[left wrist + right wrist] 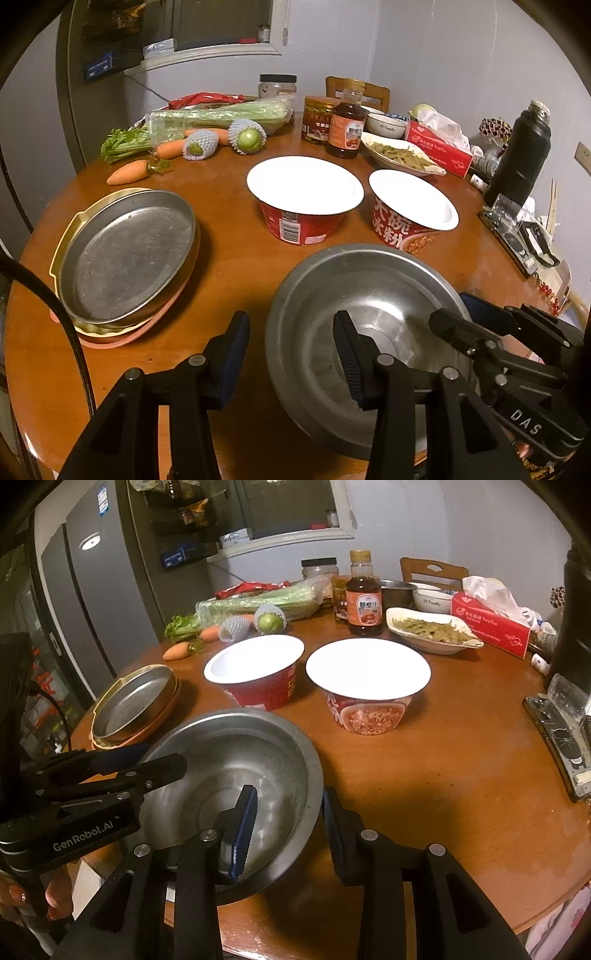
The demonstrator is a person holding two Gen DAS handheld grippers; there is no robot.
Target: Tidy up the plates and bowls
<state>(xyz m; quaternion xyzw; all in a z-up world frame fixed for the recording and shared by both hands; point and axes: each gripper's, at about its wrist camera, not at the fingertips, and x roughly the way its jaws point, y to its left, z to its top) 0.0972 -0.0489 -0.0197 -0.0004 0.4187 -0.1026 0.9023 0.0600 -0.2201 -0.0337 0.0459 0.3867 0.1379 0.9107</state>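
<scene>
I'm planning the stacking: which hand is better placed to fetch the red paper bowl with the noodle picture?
Right, probably. The red paper bowl sits straight ahead of the right gripper, its jaws open. From the left gripper it lies off to the right, beyond the steel bowl.

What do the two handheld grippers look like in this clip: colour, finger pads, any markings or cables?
Both are matte black, with angular linkage arms and silver pivot pins. The left gripper and right gripper have blue ribbed finger pads. One body reads "DAS", the other "GenRobot.AI". A black cable loops beside the left gripper.
</scene>
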